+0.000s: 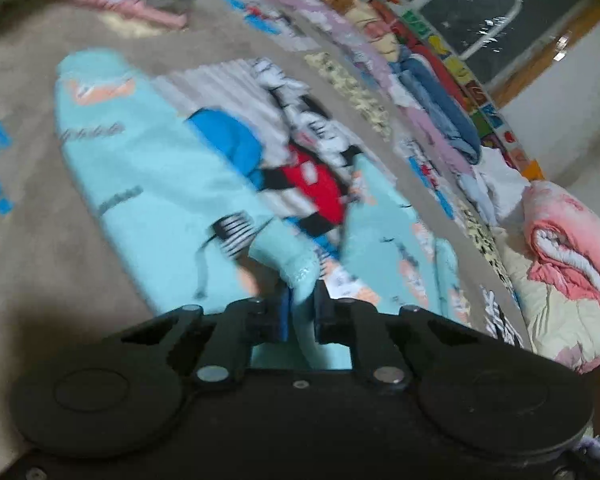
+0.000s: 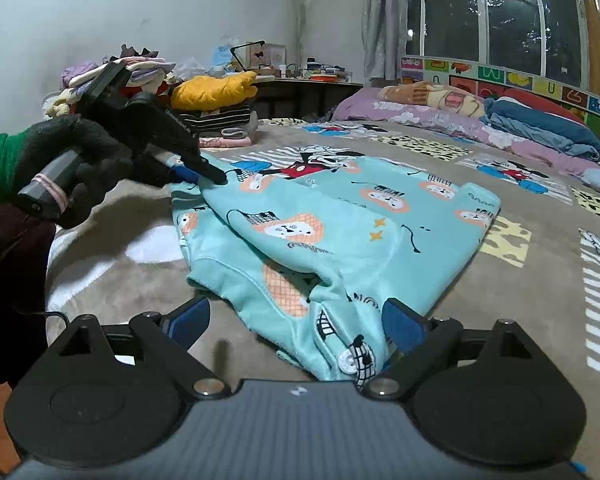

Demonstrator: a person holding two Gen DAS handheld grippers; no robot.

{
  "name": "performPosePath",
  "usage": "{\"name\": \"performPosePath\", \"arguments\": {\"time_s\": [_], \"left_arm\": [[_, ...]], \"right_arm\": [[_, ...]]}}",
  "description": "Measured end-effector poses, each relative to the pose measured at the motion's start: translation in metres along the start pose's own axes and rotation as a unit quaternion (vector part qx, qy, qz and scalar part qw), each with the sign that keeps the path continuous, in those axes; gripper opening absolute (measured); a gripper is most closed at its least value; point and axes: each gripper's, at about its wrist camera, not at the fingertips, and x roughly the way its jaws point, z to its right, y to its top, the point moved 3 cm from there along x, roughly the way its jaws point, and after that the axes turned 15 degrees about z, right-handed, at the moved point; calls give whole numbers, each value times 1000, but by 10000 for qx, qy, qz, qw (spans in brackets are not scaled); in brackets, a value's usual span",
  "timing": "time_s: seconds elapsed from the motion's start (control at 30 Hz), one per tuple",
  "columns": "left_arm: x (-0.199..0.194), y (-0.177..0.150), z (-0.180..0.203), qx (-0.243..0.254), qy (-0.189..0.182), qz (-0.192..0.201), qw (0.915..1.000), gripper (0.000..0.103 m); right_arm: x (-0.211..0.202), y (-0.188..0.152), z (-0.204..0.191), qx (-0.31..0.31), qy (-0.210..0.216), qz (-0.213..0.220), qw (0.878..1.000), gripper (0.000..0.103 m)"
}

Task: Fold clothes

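Observation:
A light blue child's garment (image 2: 340,232) with orange lion prints lies partly folded on the grey cartoon-print blanket (image 2: 520,304). In the left wrist view my left gripper (image 1: 300,300) is shut on a pinched fold of this blue garment (image 1: 148,168), the cloth bunched between its pads. From the right wrist view, that left gripper (image 2: 204,174) sits at the garment's far left edge, held by a gloved hand (image 2: 72,168). My right gripper (image 2: 296,320) is open, its blue pads (image 2: 400,324) on either side of the garment's near edge, not pressing it.
A stack of folded clothes (image 2: 204,112) with a yellow piece on top stands at the back left. Pillows and a blue quilt (image 2: 540,124) lie along the headboard. A rolled pink quilt (image 1: 572,248) rests at the bed's edge. A cluttered desk (image 2: 300,76) stands by the wall.

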Motion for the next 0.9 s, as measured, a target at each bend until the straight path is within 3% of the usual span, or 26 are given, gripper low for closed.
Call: {"name": "performPosePath", "arguments": {"time_s": [0.2, 0.5, 0.73, 0.9], "left_arm": [[-3, 17, 60, 334, -558, 230, 9976, 6], [28, 28, 140, 412, -1138, 239, 9924, 6], [68, 17, 180, 277, -1184, 94, 9925, 6], [98, 4, 195, 215, -946, 9, 9953, 6]], "right_arm": [[-2, 0, 1, 83, 51, 15, 10000, 91], [-4, -1, 0, 154, 98, -23, 9998, 88], [-4, -2, 5, 333, 164, -88, 9993, 88], [-2, -3, 7, 429, 248, -144, 9987, 88]]}}
